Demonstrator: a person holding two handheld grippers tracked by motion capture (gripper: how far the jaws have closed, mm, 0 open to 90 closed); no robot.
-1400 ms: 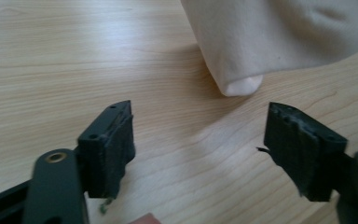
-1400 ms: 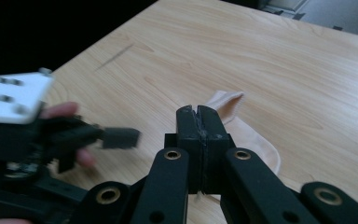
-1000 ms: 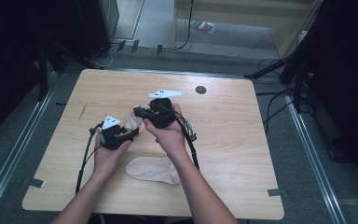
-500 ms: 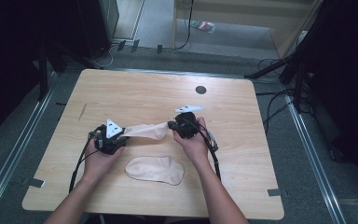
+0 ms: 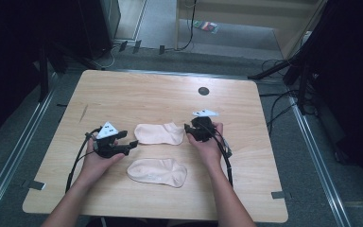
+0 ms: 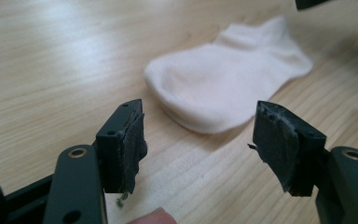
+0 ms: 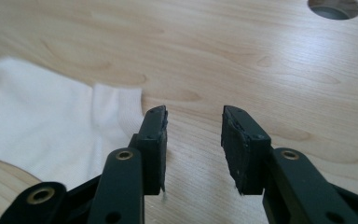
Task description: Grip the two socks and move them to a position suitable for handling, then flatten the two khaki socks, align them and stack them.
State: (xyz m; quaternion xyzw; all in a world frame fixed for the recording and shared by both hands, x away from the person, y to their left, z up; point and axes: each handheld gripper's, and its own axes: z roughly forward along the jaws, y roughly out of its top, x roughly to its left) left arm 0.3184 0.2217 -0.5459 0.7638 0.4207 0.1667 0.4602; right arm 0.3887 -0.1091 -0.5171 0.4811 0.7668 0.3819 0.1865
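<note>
The pale cream ankle sock (image 5: 159, 133) lay flat mid-table between both open-jawed grippers, left gripper (image 5: 128, 144) wide, right gripper (image 5: 187, 128) narrower, a second matching sock (image 5: 157, 171) nearer the person, so aligning the pair likely called for gripping edges squarely.

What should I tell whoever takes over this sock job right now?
Left gripper: open, empty, just off the toe end of the far sock.
Right gripper: open, empty, at that sock's cuff end.
Far sock lies flat between the grippers; near sock lies flat just in front of it, closer to the person, the two apart.
Done: both socks are spread flat on the table.
Left: probably pairing them, stacking one on the other; neither is gripped yet.
</note>
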